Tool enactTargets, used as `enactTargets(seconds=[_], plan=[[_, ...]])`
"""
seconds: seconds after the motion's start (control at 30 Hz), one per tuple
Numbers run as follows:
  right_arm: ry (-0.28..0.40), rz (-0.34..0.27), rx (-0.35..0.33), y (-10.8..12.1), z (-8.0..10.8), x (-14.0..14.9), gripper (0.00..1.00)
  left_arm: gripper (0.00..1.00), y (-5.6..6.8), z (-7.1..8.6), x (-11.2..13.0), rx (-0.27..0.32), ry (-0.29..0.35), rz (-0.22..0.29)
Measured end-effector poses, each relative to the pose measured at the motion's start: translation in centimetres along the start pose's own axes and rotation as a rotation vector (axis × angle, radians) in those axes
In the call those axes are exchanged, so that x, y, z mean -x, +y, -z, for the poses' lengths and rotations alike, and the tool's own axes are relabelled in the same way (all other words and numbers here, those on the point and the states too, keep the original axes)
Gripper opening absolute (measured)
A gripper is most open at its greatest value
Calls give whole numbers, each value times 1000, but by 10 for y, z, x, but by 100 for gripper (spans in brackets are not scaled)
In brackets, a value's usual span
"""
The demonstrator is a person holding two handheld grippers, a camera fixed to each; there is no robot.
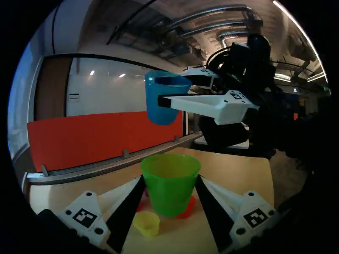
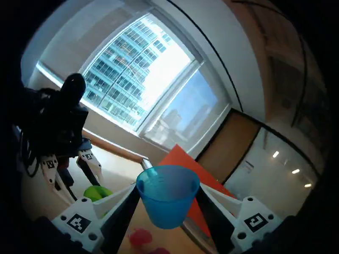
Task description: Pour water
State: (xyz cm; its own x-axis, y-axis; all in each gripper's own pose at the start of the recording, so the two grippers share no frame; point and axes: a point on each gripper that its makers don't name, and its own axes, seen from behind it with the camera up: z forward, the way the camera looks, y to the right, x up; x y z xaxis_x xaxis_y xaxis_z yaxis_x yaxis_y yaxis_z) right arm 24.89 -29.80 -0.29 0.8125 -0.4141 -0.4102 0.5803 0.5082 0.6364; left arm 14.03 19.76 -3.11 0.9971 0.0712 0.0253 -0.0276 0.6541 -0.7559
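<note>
My right gripper (image 2: 167,191) is clamped on the blue cup (image 2: 167,205), held high above the table (image 1: 237,169). My left gripper (image 1: 170,186) grips the green cup (image 1: 170,169) below. I'd lower the blue rim close over the green mouth, then tip slowly, holding green level

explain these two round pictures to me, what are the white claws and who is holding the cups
No robot: a person holds a two-finger gripper in each hand, and a fisheye camera rides on each, hence the round pictures. In the left gripper view, the left gripper clamps a green cup over a wooden table, where a small yellow cup sits nearby. In the right gripper view, the right gripper clamps a blue cup, high in the air.
</note>
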Motion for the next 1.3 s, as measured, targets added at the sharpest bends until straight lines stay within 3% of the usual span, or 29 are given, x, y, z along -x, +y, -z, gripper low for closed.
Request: enactTargets(seconds=[0.2, 0.5, 0.7, 0.9, 1.3], plan=[[-19, -204, -11, -1, 4, 8, 89, 83, -1, 1, -1, -3, -1, -2], [-40, -432, -41, -5, 7, 16, 89, 83, -3, 1, 0, -6, -2, -3], [-48, -485, -32, 2, 10, 21, 89, 83, -4, 1, 0, -7, -7, -6], [-59, -502, -21, 6, 17, 28, 89, 83, -4, -1, 1, -7, -14, -5], [-125, -510, 34, 23, 51, 67, 89, 83, -7, -2, 14, -7, -50, -8]])
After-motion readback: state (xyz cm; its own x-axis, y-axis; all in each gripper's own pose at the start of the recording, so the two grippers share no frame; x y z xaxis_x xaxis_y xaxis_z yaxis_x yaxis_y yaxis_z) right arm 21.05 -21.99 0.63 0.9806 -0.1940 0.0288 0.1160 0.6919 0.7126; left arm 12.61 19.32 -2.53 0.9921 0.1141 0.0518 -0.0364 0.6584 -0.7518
